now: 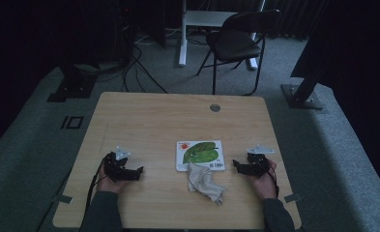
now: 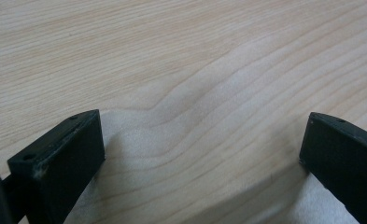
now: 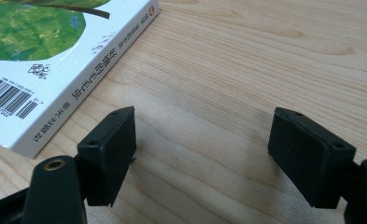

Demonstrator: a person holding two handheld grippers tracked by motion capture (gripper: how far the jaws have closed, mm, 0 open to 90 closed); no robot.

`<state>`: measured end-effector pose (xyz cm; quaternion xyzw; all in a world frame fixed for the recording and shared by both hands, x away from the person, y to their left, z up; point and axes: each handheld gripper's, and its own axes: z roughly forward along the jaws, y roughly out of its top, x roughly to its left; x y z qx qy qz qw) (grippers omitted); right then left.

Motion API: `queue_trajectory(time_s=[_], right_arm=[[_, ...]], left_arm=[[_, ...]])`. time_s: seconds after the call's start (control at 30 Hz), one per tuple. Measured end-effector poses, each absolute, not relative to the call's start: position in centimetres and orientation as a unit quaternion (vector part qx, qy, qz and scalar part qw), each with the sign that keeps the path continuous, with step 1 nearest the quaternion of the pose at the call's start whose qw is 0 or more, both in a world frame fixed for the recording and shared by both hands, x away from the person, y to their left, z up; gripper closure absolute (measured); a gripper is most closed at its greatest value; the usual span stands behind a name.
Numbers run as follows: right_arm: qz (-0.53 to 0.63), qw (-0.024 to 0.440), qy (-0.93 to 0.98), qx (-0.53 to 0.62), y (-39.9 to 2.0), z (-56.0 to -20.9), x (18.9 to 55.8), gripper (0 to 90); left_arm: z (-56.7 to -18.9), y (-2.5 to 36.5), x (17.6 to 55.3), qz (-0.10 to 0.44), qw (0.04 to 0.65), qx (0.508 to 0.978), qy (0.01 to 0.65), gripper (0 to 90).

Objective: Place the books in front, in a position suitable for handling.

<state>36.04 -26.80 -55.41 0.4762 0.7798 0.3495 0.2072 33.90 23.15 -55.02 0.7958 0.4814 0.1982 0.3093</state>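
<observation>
Light wood-grain bench (image 1: 144, 121) fills centre of high view, corners rounded, round grey cap (image 1: 215, 108) near far edge, right of centre. White book (image 1: 199, 155) with green leaf cover lies flat at lower centre. Crumpled beige cloth (image 1: 203, 181) overlaps book's near edge, spreading toward frame bottom. Tape strips (image 1: 62, 198) at bench's lower left and lower right edges.
</observation>
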Motion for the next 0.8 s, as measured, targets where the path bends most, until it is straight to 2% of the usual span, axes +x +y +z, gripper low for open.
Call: queue_trajectory(time_s=[0.2, 0.4, 0.6, 0.8], right_arm=[[0.348, 0.205, 0.783, 0.472, -26.7, -55.4, 36.0, 21.1], [0.373, 0.189, 0.780, 0.466, -26.4, -54.8, 35.0, 32.2], [0.414, 0.200, 0.800, 0.385, -23.4, -52.2, 32.1, 35.6], [0.444, 0.184, 0.816, 0.321, -20.3, -51.0, 30.4, 35.5]], left_arm=[[-55.0, 23.1, 33.9, 0.199, 0.309, 0.794, 0.484, 0.4], [-55.0, 23.1, 33.9, 0.199, 0.309, 0.794, 0.485, 0.4], [-55.0, 23.0, 33.9, 0.200, 0.308, 0.793, 0.486, 0.4], [-55.0, 23.0, 33.9, 0.200, 0.308, 0.793, 0.487, 0.4]])
